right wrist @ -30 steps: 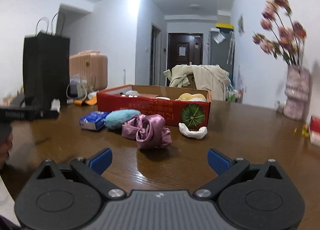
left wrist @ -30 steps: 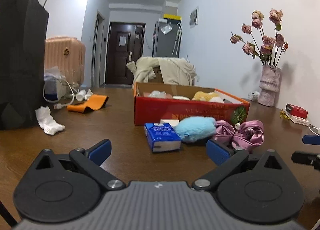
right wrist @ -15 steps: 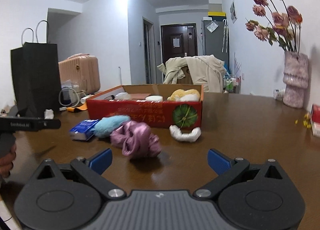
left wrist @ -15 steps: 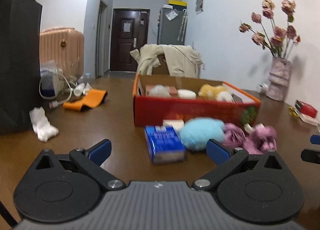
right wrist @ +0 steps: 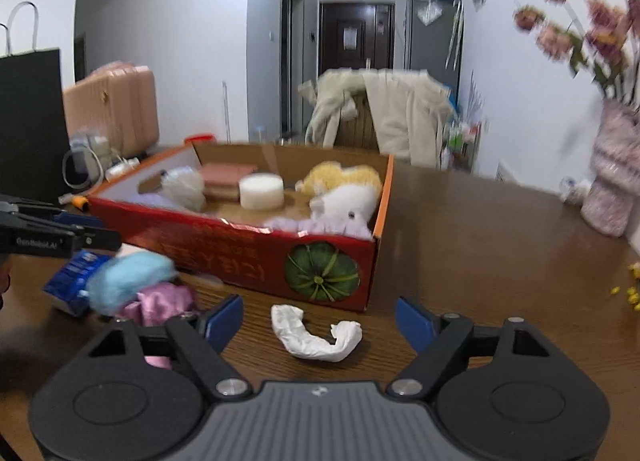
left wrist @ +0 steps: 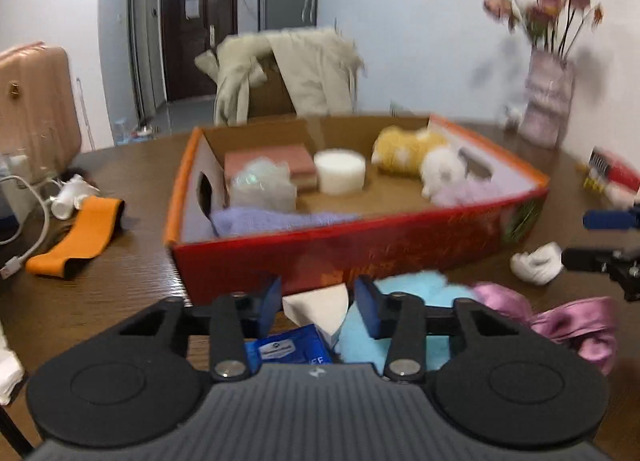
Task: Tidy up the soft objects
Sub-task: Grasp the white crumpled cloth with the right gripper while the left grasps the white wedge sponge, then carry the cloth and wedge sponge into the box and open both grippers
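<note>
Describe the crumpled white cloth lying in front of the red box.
The white cloth is a small, soft, crinkled piece twisted into a curved strip with both ends turned up. It lies flat on the brown table, just before the red box near its pumpkin picture, touching neither. It sits ahead of the right gripper, between its open blue fingers, ungripped.

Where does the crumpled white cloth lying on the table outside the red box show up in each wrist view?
Left wrist: crumpled white cloth at far right, past the corner of the red cardboard box.
Right wrist: same cloth low centre, on bare table ahead of the open right gripper.
Shared landmark: green pumpkin print on the box's corner, blurred in the left view.
</note>
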`<move>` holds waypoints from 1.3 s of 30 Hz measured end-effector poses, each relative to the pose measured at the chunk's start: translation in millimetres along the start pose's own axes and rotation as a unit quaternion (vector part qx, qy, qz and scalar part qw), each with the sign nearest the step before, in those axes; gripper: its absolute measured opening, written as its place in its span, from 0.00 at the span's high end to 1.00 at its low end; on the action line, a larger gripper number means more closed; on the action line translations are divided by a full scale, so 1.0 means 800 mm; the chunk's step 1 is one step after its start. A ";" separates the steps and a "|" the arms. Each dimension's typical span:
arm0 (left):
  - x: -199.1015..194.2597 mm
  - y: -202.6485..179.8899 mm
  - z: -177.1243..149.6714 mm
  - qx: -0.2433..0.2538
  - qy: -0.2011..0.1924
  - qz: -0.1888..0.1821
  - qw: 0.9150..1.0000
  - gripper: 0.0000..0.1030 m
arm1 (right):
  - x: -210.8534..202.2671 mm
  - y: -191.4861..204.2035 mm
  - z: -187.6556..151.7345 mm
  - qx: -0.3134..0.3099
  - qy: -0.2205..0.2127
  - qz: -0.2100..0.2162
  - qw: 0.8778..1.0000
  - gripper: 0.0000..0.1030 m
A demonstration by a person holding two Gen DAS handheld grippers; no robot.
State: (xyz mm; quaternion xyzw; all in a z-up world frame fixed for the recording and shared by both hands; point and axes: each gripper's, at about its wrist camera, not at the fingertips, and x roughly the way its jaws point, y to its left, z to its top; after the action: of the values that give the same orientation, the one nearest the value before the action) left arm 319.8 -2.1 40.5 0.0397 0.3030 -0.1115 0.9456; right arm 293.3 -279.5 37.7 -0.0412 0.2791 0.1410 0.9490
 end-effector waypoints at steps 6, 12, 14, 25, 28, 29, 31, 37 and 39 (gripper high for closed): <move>0.023 0.003 -0.009 -0.018 0.019 -0.006 1.000 0.56 | 0.037 -0.003 -0.013 0.006 0.037 0.009 0.999 0.21; 0.034 0.008 -0.012 -0.037 0.021 -0.015 0.999 0.48 | 0.048 0.003 -0.020 -0.007 0.051 0.007 0.999 0.56; 0.035 0.008 -0.014 -0.033 0.018 -0.016 0.999 0.63 | 0.047 0.007 -0.023 -0.017 0.043 0.004 0.999 0.67; 0.018 0.003 -0.015 -0.014 -0.017 -0.017 1.000 0.69 | 0.033 0.019 -0.028 -0.034 0.028 0.000 0.999 0.78; -0.011 0.003 -0.009 -0.019 -0.057 -0.005 0.998 0.69 | 0.022 0.020 -0.027 -0.040 0.009 -0.007 0.999 0.79; -0.022 0.004 -0.007 -0.021 -0.068 -0.002 0.997 0.69 | 0.015 0.020 -0.024 -0.036 -0.003 -0.009 0.999 0.79; -0.051 0.007 -0.003 -0.033 -0.094 -0.004 0.995 0.69 | -0.008 0.024 -0.019 -0.041 -0.032 -0.026 0.998 0.78; -0.137 0.000 -0.027 -0.057 -0.134 -0.037 0.989 0.69 | -0.102 0.056 -0.026 -0.032 -0.090 0.016 0.995 0.78; -0.160 -0.004 -0.043 -0.062 -0.138 -0.045 0.987 0.69 | -0.128 0.071 -0.038 -0.035 -0.097 0.031 0.994 0.78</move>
State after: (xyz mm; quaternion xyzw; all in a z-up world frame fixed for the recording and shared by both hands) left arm 198.1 23.8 86.7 -0.0486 0.1776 -0.1388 0.9730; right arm 178.9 -255.2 67.3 -0.0515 0.1819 0.1832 0.9647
